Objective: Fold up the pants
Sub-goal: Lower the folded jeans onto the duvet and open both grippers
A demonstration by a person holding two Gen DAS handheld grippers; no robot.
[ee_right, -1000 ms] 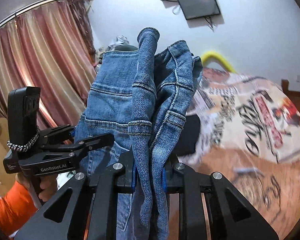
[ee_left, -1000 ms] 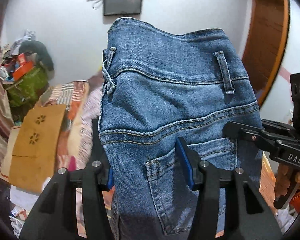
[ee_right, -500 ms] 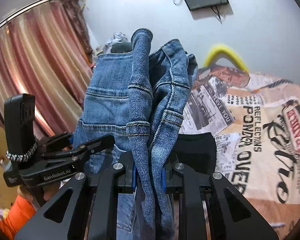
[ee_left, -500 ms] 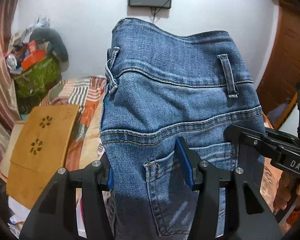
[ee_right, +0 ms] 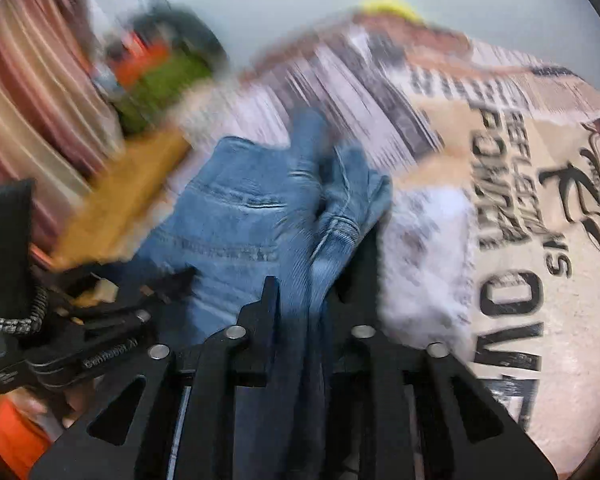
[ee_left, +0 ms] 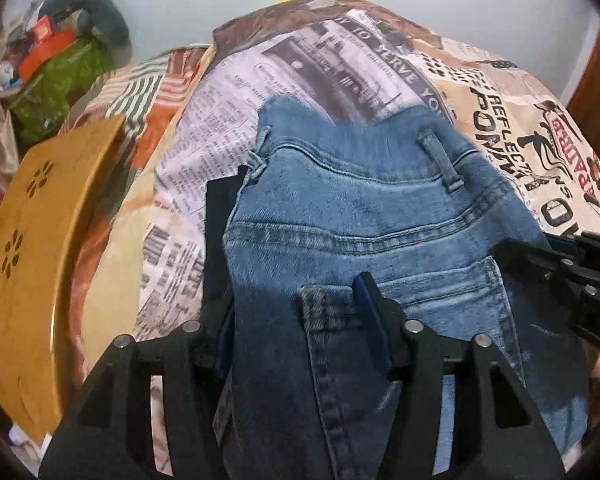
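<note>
both grippers, left (ee_left: pixel 296 320) and right (ee_right: pixel 312 300), clamped the jeans (ee_left: pixel 360 216) at the waist over the bedsheet (ee_left: pixel 300 64); next, lay flat.

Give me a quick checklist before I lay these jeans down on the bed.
1. Left tool grip on the jeans: ok, denim sits between its fingers near the back pocket.
2. Right tool grip: ok, a bunched fold of denim runs between its fingers.
3. Waistband facing the far end of the bedspread: ok.
4. Landing spot: not ok, a black garment lies under the jeans' left edge.
5. Wooden board clearance: ok, it sits off to the left.
6. Legs hanging straight: cannot tell, they are out of view below the tools.
</note>
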